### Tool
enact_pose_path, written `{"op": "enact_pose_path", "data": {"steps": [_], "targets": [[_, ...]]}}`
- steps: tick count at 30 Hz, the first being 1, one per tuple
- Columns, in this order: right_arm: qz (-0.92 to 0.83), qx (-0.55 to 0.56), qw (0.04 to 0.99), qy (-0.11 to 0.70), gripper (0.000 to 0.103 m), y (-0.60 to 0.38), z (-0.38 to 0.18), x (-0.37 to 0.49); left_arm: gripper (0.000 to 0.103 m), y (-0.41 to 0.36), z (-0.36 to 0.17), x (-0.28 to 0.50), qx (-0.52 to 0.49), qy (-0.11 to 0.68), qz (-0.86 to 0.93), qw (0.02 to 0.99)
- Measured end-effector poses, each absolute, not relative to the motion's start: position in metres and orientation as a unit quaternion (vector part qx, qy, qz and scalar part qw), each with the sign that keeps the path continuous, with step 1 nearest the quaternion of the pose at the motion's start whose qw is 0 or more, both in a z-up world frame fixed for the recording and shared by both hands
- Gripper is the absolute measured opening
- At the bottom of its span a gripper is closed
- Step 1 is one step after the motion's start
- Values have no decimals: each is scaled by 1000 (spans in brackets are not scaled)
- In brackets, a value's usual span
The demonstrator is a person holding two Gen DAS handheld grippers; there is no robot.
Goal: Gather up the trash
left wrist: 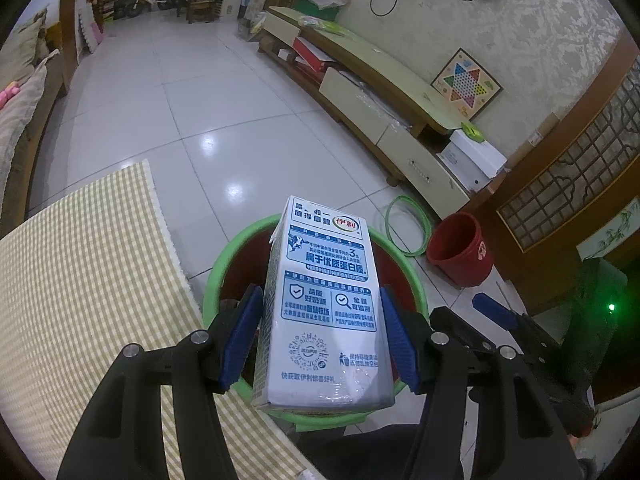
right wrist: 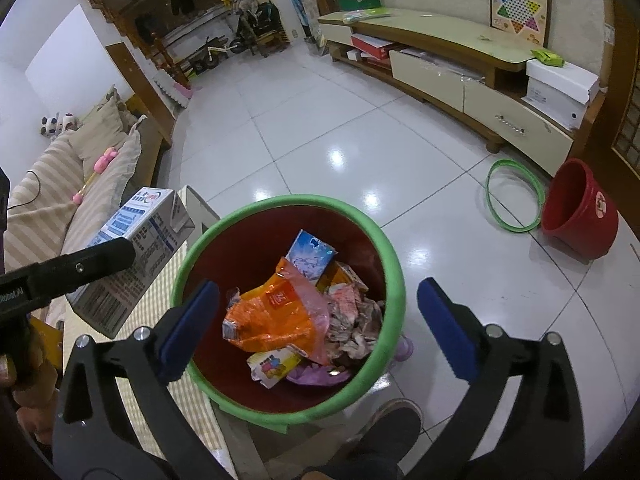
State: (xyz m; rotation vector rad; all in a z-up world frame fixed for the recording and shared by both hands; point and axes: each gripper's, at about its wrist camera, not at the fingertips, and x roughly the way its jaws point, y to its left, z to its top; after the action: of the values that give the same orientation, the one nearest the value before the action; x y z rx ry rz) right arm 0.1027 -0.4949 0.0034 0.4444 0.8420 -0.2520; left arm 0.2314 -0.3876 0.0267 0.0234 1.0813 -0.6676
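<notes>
1. One milk carton (left wrist: 320, 304), white and blue, sits clamped between the blue pads of my left gripper (left wrist: 320, 332); I hold it above the near rim of the trash bin (left wrist: 212, 280), partly over the opening.
2. My right gripper (right wrist: 316, 328) hangs directly over the bin's mouth with its jaws wide apart and nothing between them.
3. Inside the bin I see an orange wrapper (right wrist: 272, 320), a small blue carton (right wrist: 312, 254), crumpled paper (right wrist: 356, 320) and a printed scrap near the front wall.
4. Beside the bin lies the checked tablecloth (left wrist: 88, 272) on its table; farther off on the tiled floor stand a red bucket (right wrist: 576, 216) and a loose green ring (right wrist: 514, 196).
5. Risk, as I judge it: in the right wrist view the carton hangs over the bin's left edge and the cloth, so releasing now could send it onto the rim and off to the table or floor.
6. Second risk: both grippers crowd the same opening, and carrying the carton inward could knock it against my right fingers (right wrist: 188, 328).
</notes>
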Motion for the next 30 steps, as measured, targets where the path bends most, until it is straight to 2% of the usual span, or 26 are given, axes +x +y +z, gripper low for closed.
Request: {"op": "enact_pose_path", "data": {"steps": [14, 17, 20, 30], "targets": [[-123, 207, 880, 409, 98, -490, 3, 100, 58, -396, 27, 235, 13, 510, -317, 799], [-123, 203, 881, 409, 98, -488, 3, 101, 83, -391, 30, 236, 3, 504, -314, 805], [-122, 196, 883, 409, 98, -485, 5, 101, 95, -383, 35, 236, -5, 497, -312, 810], [-96, 165, 895, 403, 98, -446, 21, 109, 95, -325, 52, 229, -9, 481, -286, 829]]}}
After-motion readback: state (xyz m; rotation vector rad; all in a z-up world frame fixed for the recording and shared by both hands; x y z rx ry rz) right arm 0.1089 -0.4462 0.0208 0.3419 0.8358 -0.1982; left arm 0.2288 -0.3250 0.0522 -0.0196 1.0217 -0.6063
